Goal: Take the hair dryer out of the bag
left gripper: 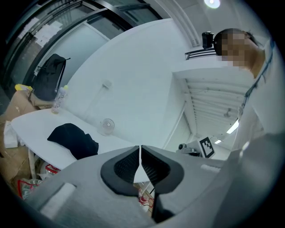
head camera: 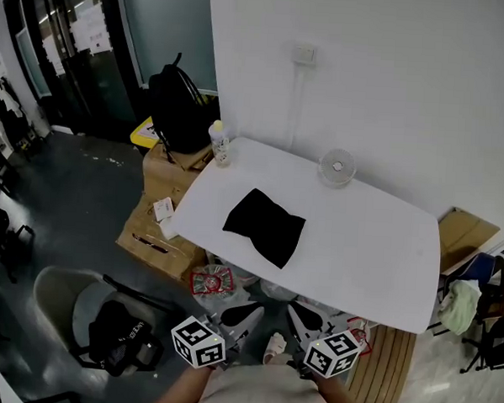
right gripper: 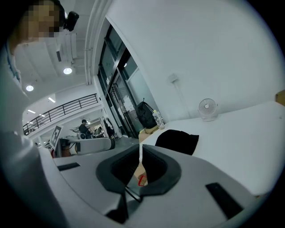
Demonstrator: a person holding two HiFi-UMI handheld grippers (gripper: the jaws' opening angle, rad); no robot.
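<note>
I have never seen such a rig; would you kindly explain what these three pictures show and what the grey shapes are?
There is no robot: a person holds a two-jaw gripper in each hand. One picture is from a camera on the person's head, looking down at a white table. The other two come from cameras riding on the left gripper and the right gripper; the grey shapes are their own jaws. On the table are a black bag, a small fan and a bottle. Both pairs of jaws are shut and hold nothing.

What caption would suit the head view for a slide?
Left gripper and right gripper, both shut, held short of the white table bearing the black bag.
</note>
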